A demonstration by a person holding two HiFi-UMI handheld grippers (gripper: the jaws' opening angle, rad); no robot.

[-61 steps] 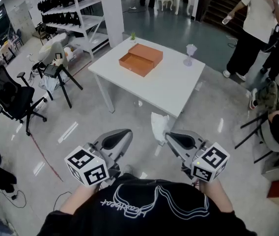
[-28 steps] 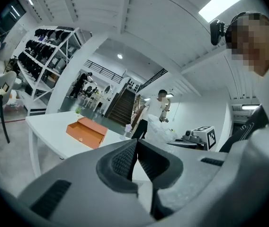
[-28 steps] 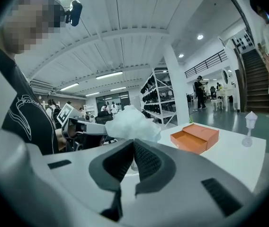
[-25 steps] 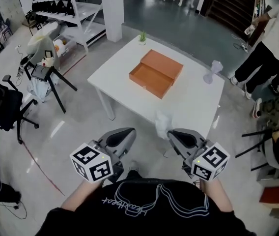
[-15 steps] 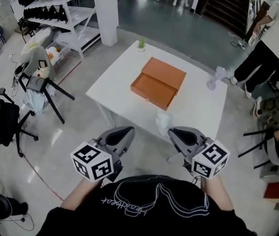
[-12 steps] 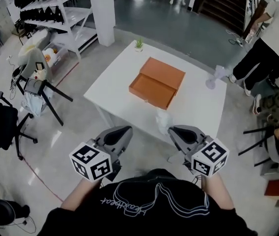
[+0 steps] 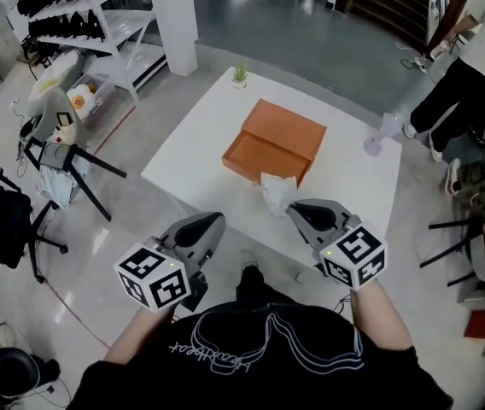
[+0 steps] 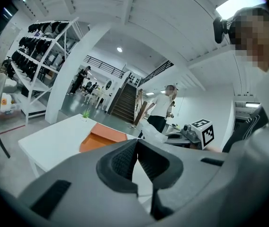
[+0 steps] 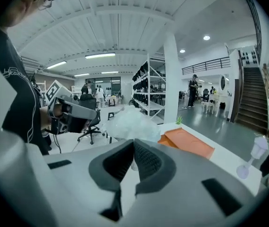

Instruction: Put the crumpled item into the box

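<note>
An open orange box (image 7: 274, 149) lies on the white table (image 7: 191, 156), its lid folded back; the box (image 9: 188, 142) also shows in the right gripper view and the box (image 8: 102, 141) in the left gripper view. My right gripper (image 7: 292, 211) is shut on a crumpled white item (image 7: 277, 191), which it holds over the table's near edge, just short of the box. The crumpled item (image 9: 130, 124) sticks out ahead of the closed jaws. My left gripper (image 7: 215, 222) is shut and holds nothing, left of the table's near edge.
A small potted plant (image 7: 239, 74) stands at the table's far edge and a clear stemmed glass (image 7: 384, 132) at its right side. A person (image 7: 475, 67) stands at the far right. Chairs (image 7: 65, 150) and white shelving (image 7: 97, 11) stand to the left.
I have come closer to the table. My right gripper with the crumpled item has moved forward and now overlaps the table's near edge by the box. The left gripper came along.
</note>
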